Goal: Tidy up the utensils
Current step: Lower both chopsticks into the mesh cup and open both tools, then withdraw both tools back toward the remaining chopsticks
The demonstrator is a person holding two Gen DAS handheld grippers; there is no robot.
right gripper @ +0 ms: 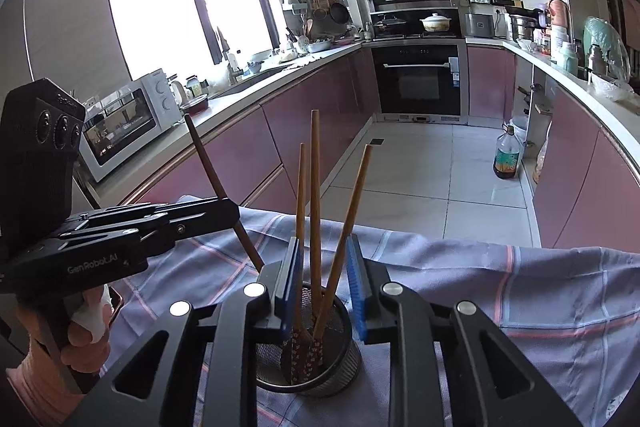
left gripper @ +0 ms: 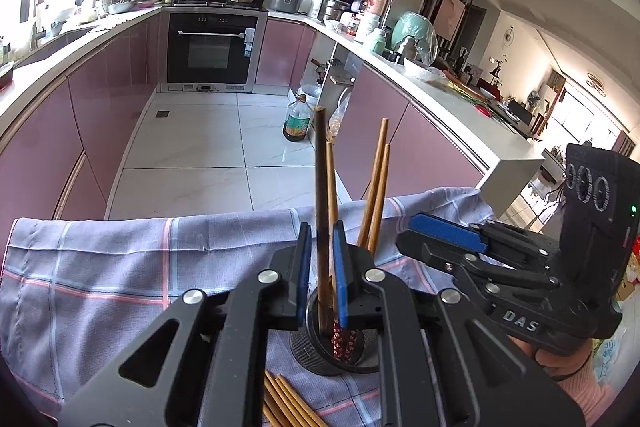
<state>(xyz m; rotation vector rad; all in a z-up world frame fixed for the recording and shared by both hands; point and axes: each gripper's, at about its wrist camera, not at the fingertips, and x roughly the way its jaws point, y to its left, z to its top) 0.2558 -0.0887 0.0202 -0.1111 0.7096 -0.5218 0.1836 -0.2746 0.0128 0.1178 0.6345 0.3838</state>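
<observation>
- The dark chopstick I'm working on stands tilted between the blue pads of my left tool. Its lower end is already down inside the black mesh holder on the table.
- It looks like a thin, stiff, light stick with a smooth finish. I judge it could slip or pivot if pinched near one end, so mid-shaft is the safest place to hold it.
- My left tool is nearly closed around that shaft, though I cannot tell whether the pads are pressing it.
- Three lighter bamboo chopsticks already stand in the holder, fanned apart, patterned ends down.
- My right tool is slightly open and holds nothing. The bamboo sticks rise between its pads, seemingly without contact.
- More loose bamboo chopsticks lie on the checked cloth just beside the holder.
- The holder looks light, so a careless nudge might tip it.
</observation>
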